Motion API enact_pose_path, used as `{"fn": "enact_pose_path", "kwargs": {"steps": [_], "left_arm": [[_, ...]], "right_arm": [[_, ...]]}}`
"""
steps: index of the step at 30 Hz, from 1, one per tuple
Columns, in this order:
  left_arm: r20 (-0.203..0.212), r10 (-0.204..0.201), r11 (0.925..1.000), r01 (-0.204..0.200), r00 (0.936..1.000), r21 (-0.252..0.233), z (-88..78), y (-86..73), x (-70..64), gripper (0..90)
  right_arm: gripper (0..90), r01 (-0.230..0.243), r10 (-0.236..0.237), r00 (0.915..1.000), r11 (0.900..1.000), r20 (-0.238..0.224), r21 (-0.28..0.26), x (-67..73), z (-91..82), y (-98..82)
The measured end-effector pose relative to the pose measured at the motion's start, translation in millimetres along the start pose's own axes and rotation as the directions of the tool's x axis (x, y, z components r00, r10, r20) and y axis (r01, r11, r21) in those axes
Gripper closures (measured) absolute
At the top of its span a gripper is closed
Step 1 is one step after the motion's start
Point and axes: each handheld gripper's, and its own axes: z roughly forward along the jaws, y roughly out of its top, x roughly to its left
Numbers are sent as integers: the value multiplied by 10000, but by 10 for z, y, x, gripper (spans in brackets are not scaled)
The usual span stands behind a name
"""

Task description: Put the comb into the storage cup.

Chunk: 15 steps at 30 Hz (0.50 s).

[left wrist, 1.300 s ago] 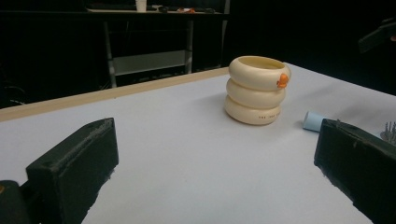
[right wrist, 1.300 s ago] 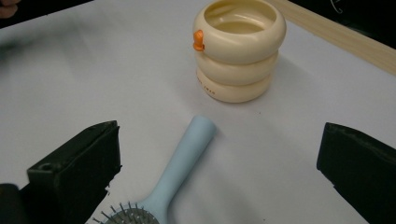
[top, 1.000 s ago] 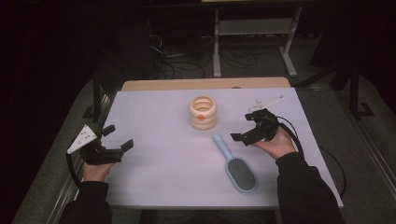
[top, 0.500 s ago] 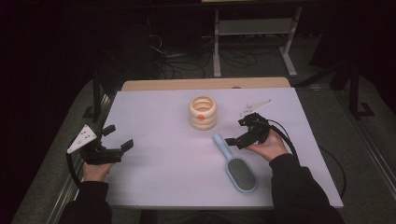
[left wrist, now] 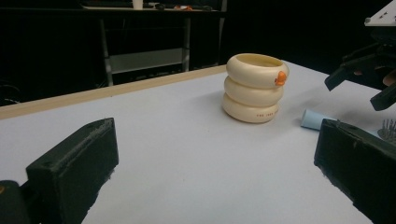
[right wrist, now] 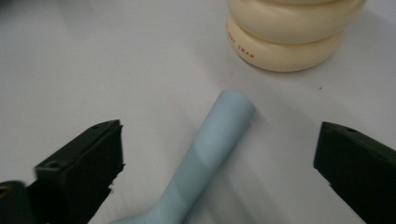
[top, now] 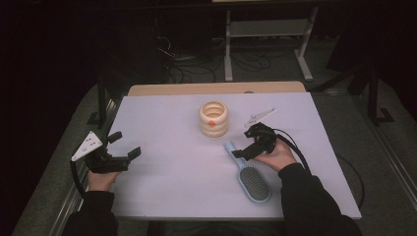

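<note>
Hovering wide apart, the right claw (top: 244,145) straddles the hairbrush (top: 248,174) handle beside the ringed cream holder (top: 213,118)

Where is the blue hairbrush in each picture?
High view: the blue hairbrush lies right of center, beside the right gripper.
Left gripper view: its handle tip shows at the right edge.
Right gripper view: its handle lies between the open jaws.
Shared landmark: the cream ring holder.

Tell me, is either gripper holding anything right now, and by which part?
Nothing is held. The right gripper is open over the handle of the blue hairbrush, its fingers apart on either side. The left gripper is open at the table's left edge.
</note>
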Motion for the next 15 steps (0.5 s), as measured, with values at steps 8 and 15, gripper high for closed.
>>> {"fn": "enact_pose_path", "kwargs": {"steps": [8, 15], "left_arm": [[41, 20, 10000, -21, 10000, 95, 19, -6, -1, 0], [33, 58, 9999, -59, 10000, 119, 20, -6, 0, 0]], "right_arm": [[165, 339, -335, 9987, 9994, -380, 107, 23, 57, 12], [368, 939, -916, 9918, 9953, -897, 221, 83, 80, 55]]}}
